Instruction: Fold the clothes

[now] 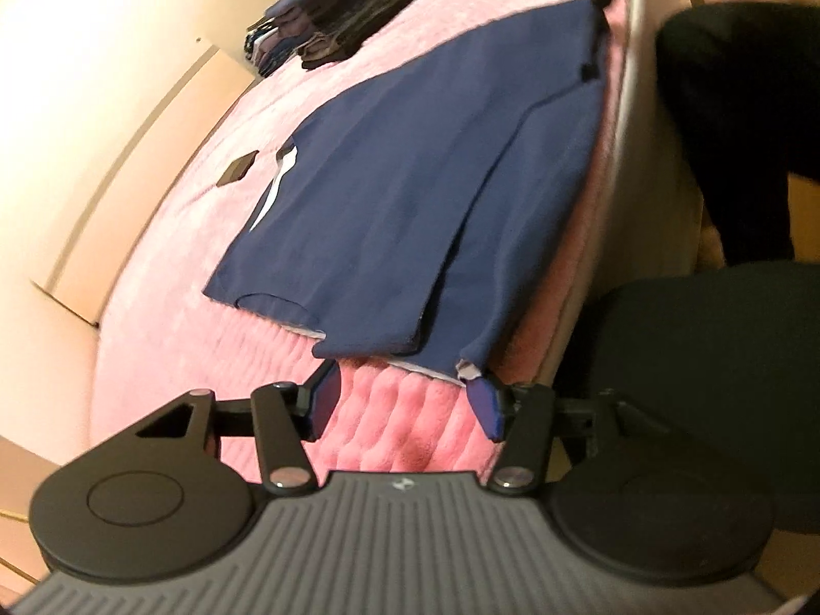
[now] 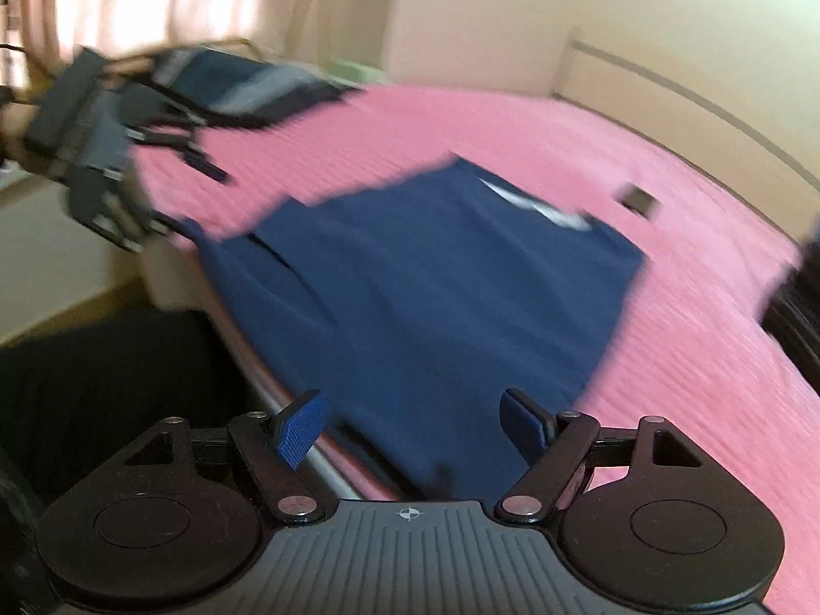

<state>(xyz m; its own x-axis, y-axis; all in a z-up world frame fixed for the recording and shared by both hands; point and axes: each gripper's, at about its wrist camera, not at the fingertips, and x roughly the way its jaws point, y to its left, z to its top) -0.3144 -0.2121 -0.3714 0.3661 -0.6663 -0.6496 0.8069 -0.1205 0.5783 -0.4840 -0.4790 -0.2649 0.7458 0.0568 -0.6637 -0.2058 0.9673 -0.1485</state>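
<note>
Left wrist view first: nearest the lens, the left tool [image 1: 405,405] stands with its blue pads apart over the pink blanket [image 1: 169,359]; nothing lies between them, though the right-hand pad sits just at a near corner of the navy shirt [image 1: 410,195], and whether it touches is unclear. Beyond the pads the shirt lies flat on the bed, partly folded, one side flap laid over the body, a white lining showing at its neck. Just past the shirt a small dark square object [image 1: 237,170] rests on the blanket, and farther off a stack of folded dark clothes [image 1: 338,10] sits near the bed's far edge. Right wrist view, blurred: the right tool [image 2: 415,428] is wide apart and empty above the shirt's near hem at the bed edge.
</note>
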